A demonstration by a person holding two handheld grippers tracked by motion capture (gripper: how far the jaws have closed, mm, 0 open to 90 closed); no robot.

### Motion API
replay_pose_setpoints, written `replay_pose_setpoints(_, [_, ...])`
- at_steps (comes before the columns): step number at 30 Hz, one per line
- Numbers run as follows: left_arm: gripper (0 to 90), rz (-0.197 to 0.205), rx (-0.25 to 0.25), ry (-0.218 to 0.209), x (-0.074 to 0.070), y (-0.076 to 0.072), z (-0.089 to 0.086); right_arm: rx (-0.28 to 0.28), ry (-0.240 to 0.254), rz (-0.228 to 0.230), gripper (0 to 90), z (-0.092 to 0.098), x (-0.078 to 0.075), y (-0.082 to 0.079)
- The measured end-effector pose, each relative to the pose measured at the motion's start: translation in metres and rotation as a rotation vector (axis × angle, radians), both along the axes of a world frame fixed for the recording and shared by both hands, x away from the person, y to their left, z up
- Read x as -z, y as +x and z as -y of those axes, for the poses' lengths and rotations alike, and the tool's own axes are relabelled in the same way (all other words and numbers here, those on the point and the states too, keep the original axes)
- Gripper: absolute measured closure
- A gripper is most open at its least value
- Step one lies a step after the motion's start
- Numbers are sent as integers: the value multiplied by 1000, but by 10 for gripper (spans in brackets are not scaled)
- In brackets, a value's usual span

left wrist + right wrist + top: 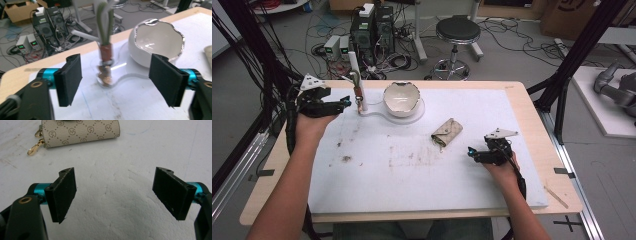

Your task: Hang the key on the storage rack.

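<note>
On the near right of the bench (532,165), the right gripper (473,154) rests low over the white mat (412,175), its jaws spread wide with nothing between them. Just ahead of it lies a small beige patterned pouch (447,132) with a gold clasp, flat on the mat and apart from the jaws. Farther back on the left, the left gripper (346,101) is held level, jaws wide apart and gripping nothing. Just in front of them a keyring with a brown and green strap (105,50) hangs on the white stand (362,100). Beside it on the stand's base sits a white bowl (402,98), tilted towards the person.
</note>
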State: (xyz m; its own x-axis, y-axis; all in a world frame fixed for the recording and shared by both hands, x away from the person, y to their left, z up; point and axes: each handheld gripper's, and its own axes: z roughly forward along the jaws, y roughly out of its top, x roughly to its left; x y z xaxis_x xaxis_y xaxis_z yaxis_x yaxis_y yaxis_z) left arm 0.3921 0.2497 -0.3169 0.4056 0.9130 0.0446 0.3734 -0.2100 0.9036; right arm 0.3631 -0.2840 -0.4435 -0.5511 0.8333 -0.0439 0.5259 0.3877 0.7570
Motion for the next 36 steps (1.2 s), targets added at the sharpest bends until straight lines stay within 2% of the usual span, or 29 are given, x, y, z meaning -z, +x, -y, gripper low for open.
replay_pose_setpoints(6, [219, -6, 43, -26, 9, -14, 6, 0, 8, 6, 197, 2, -1, 0])
replay_pose_setpoints(11, [214, -15, 108, -22, 21, -26, 16, 2, 16, 2, 197, 2, -1, 0])
replay_pose_setpoints(16, [214, -30, 169, -39, 41, -37, 28, 3, 18, 2, 197, 3, -1, 0])
replay_pose_setpoints(20, [214, -46, 205, -38, 58, -44, 36, 5, 19, -1, 197, 3, -1, 0])
replay_pose_setpoints(22, [214, -48, 219, -51, 67, -47, 38, 0, 17, 1, 197, 3, -1, 0])
replay_pose_setpoints(24, [212, -48, 235, -72, 77, -49, 39, 1, 16, -3, 197, 3, -1, 0])
replay_pose_setpoints(30, [209, -70, 299, -88, 98, -53, 44, -2, 13, -2, 197, 3, 0, 1])
replay_pose_setpoints(36, [201, -86, 321, -90, 106, -53, 47, 1, 9, -8, 197, 2, 1, 1])
